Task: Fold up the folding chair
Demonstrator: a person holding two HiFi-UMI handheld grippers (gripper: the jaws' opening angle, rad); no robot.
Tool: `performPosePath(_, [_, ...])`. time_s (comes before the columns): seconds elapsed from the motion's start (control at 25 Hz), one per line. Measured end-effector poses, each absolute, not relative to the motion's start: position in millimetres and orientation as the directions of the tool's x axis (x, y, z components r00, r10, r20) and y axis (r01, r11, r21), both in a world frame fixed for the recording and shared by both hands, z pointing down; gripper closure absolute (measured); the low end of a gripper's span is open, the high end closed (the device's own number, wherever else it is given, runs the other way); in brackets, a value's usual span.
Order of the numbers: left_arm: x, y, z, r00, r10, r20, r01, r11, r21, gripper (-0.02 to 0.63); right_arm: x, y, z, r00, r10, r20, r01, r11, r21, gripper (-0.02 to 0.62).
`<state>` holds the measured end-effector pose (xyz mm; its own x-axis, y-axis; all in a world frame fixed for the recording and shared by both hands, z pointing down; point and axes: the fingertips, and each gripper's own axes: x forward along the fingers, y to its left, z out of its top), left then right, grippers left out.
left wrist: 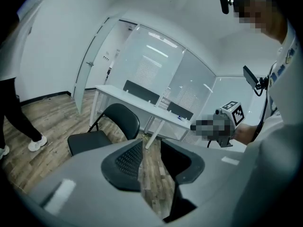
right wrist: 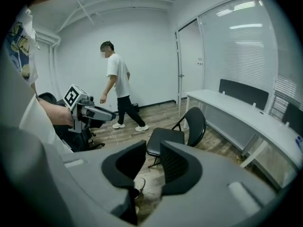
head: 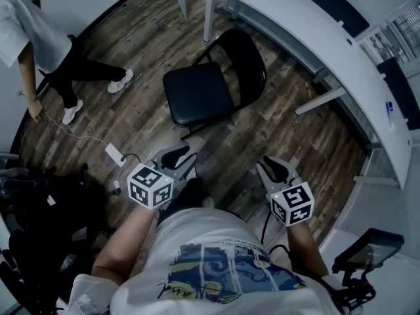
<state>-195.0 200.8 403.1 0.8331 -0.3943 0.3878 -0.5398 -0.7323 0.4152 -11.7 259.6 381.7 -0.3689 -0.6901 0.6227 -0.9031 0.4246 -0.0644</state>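
Note:
The black folding chair [head: 197,94] stands unfolded on the wood floor, its backrest [head: 248,58] toward the white desk. It also shows ahead in the left gripper view, chair [left wrist: 90,141], and in the right gripper view, chair [right wrist: 165,138]. My left gripper [head: 182,157] hovers short of the seat's near edge, clear of the chair. My right gripper [head: 276,170] hangs to the right of the seat, also apart from it. Both grippers [left wrist: 151,151] [right wrist: 152,161] stand open a little, with only floor showing between the pads.
A long curved white desk [head: 315,41] runs behind and to the right of the chair. A person in a white shirt [head: 36,35] walks at the far left. A white adapter with cable [head: 115,155] lies on the floor. Dark equipment [head: 39,222] crowds the near left.

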Motion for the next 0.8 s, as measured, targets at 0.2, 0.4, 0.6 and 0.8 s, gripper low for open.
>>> performPosePath(0.2, [-210, 156, 416, 0.837, -0.386, 0.387, -0.537, -0.716, 0.446, 0.468, -26, 203, 386, -0.361, -0.669, 0.65, -0.902, 0.428, -0.061, 0.507])
performPosePath(0.4, [-225, 120, 434, 0.84, -0.384, 0.383, -0.537, -0.692, 0.483, 0.442, -33, 154, 389, -0.342, -0.671, 0.658, -0.904, 0.425, -0.036, 0.488])
performPosePath(0.6, [-231, 95, 453, 0.822, -0.406, 0.4, -0.568, -0.641, 0.516, 0.416, -23, 116, 398, -0.327, -0.652, 0.684, -0.905, 0.425, -0.028, 0.465])
performPosePath(0.8, [-234, 67, 479, 0.795, -0.431, 0.427, -0.606, -0.588, 0.535, 0.383, 8, 65, 420, -0.301, -0.645, 0.702, -0.916, 0.401, -0.024, 0.447])
